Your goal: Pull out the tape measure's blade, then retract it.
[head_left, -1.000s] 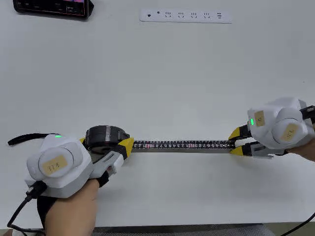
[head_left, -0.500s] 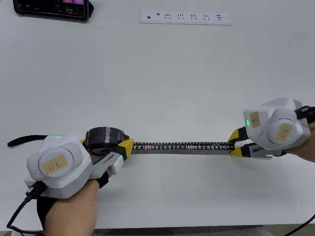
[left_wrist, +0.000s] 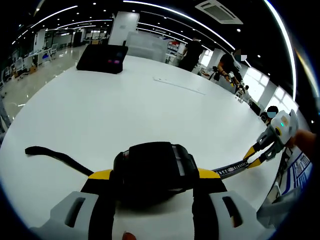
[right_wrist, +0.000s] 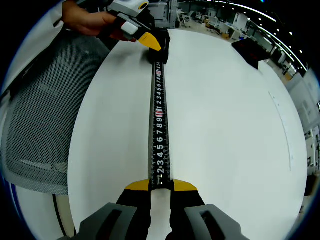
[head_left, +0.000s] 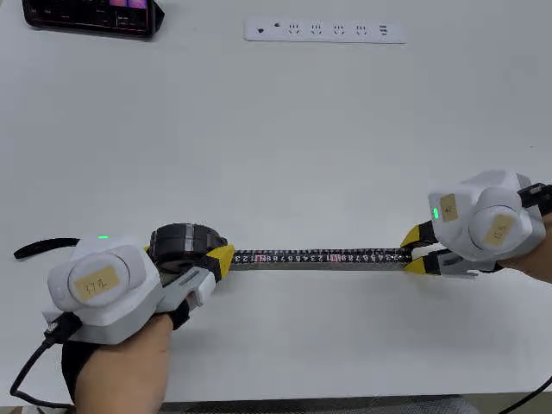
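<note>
A black tape measure [head_left: 184,244] lies on the white table near the front left. My left gripper [head_left: 211,263] is shut on its case [left_wrist: 155,170], yellow-tipped fingers on either side. The blade [head_left: 319,256] runs out to the right, flat along the table, numbers up. My right gripper [head_left: 411,250] is shut on the blade's end [right_wrist: 160,182]. In the right gripper view the blade [right_wrist: 158,125] stretches away to the case [right_wrist: 159,42]. In the left gripper view the right gripper [left_wrist: 255,156] holds the far end of the blade [left_wrist: 231,169]. A black wrist strap [head_left: 45,245] trails left from the case.
A white power strip [head_left: 324,31] lies at the far edge of the table, and a dark device with a lit screen [head_left: 92,14] sits at the far left. People stand beyond the table [left_wrist: 150,110] in the left gripper view. A mesh chair [right_wrist: 37,125] stands beside the table.
The blade's visible length is much the same. The right gripper has shifted slightly; the left hand and case stay put.
</note>
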Available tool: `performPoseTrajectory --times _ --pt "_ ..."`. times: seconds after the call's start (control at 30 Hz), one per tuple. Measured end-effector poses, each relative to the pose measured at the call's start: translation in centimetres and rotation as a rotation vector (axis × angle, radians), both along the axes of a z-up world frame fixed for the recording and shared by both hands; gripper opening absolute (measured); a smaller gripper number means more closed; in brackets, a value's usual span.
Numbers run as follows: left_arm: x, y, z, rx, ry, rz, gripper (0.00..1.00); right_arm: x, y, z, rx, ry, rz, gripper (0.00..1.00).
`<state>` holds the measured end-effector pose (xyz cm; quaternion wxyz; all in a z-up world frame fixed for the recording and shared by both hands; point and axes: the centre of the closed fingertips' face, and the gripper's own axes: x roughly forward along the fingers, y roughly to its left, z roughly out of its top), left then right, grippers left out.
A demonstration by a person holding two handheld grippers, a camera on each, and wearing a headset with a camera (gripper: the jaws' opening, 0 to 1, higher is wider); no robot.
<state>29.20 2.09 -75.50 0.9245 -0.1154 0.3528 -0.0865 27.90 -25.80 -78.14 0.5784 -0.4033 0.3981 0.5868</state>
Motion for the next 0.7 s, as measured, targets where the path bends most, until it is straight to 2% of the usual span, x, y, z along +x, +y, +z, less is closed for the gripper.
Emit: performPoseTrajectory --times 0.2,0.3,0.7 --pt "-0.1 -0.1 0.1 -0.002 0.003 0.0 0.58 0.1 0.1 0.1 0.002 0.003 -0.011 0.1" --pt "-0.1 0.0 0.1 -0.004 0.004 -0.001 0.58 0.3 0.7 0.7 0.025 -0.002 -0.018 0.1" --pt "0.0 0.0 0.1 -0.009 0.001 -0.005 0.58 0.0 2.1 0.9 0.05 0.005 -0.017 0.1"
